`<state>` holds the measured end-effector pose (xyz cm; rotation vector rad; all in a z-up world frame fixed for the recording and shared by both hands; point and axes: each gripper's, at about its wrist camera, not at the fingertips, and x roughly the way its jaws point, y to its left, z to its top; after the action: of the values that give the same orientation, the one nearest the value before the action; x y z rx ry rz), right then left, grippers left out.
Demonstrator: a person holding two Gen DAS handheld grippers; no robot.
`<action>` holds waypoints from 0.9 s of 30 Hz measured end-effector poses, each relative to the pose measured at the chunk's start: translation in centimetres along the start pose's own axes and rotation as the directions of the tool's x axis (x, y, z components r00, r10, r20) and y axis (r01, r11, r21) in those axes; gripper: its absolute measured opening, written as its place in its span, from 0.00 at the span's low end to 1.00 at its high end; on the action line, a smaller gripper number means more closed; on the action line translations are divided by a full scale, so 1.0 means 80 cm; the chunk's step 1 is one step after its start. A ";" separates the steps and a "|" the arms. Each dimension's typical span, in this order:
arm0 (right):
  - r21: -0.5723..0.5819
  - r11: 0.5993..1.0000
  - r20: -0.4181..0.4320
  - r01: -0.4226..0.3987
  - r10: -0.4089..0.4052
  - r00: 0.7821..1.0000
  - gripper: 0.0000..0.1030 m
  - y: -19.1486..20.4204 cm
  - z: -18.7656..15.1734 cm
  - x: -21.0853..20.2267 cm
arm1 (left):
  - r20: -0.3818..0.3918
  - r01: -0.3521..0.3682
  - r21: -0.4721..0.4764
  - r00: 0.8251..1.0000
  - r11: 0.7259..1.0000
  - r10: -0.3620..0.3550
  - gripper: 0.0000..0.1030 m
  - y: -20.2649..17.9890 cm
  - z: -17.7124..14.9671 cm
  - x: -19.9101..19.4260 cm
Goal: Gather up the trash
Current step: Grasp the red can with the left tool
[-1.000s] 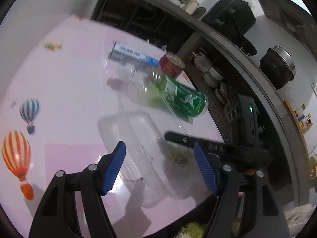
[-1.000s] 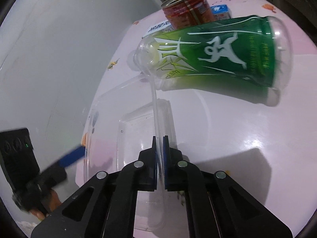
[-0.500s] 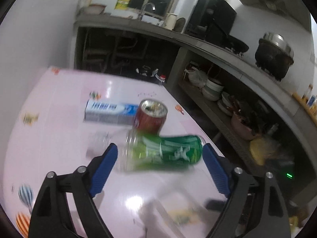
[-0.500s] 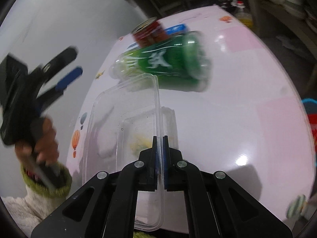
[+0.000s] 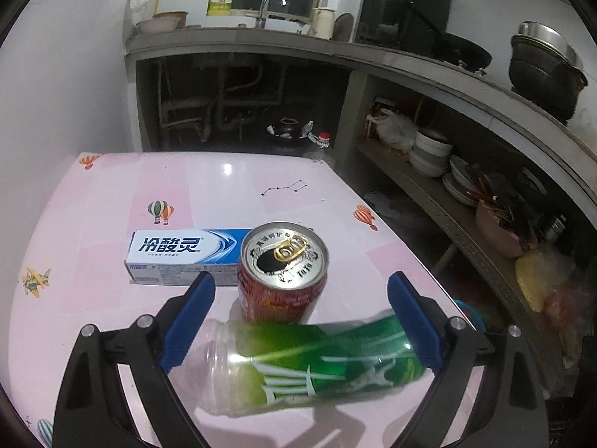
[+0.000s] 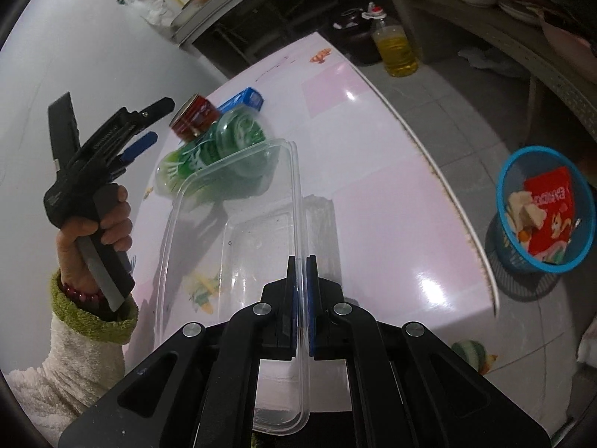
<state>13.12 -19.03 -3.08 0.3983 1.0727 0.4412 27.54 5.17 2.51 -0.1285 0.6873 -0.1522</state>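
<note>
My right gripper [image 6: 301,272] is shut on the rim of a clear plastic container [image 6: 238,239], held above the pink table [image 6: 373,194]. A green plastic bottle [image 5: 317,362] lies on its side beyond it, also in the right wrist view [image 6: 220,153]. A red can [image 5: 282,272] stands upright behind the bottle, and a blue toothpaste box [image 5: 186,255] lies behind that. My left gripper [image 5: 300,317] is open, its blue pads either side of the bottle and can, above the table. It also shows in the right wrist view [image 6: 149,123].
A blue basket [image 6: 544,209] with trash stands on the floor to the right of the table. A bottle of yellow oil [image 6: 393,46] stands on the floor beyond the table's far edge. Kitchen shelves with bowls [image 5: 433,149] run along the right.
My left gripper has swung up and forward from over the clear container to face the can and bottle. My right gripper has pulled back and lifted the container; the basket has come into view.
</note>
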 end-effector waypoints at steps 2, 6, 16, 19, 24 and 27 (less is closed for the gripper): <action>0.003 1.000 0.003 0.001 -0.001 1.000 0.03 -0.001 0.002 0.003 | -0.007 -0.015 0.001 1.000 1.000 0.015 0.87 0.002 0.003 0.010; 0.007 1.000 0.006 0.002 -0.002 1.000 0.03 -0.007 0.001 0.003 | -0.019 -0.033 0.011 0.999 0.999 0.033 0.81 0.002 0.002 0.022; 0.016 1.000 0.011 0.001 -0.001 1.000 0.03 -0.019 -0.001 -0.011 | -0.025 -0.055 0.011 0.998 0.998 0.055 0.66 0.001 0.000 0.036; 0.017 1.000 0.011 0.001 -0.001 1.000 0.03 -0.020 -0.001 -0.011 | -0.020 -0.066 0.012 0.998 0.998 0.066 0.63 0.000 -0.002 0.038; 0.011 1.000 0.011 0.003 -0.003 1.000 0.03 -0.021 -0.001 -0.015 | -0.035 -0.072 0.009 0.997 0.997 0.072 0.62 0.000 -0.004 0.043; 0.008 1.000 0.009 0.004 -0.004 1.000 0.03 -0.021 -0.001 -0.016 | -0.046 -0.072 0.001 0.996 0.997 0.072 0.62 0.002 -0.005 0.046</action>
<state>12.73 -21.12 -3.01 0.4042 1.0662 0.4311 30.14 4.62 -0.09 -0.1007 0.7364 -0.0861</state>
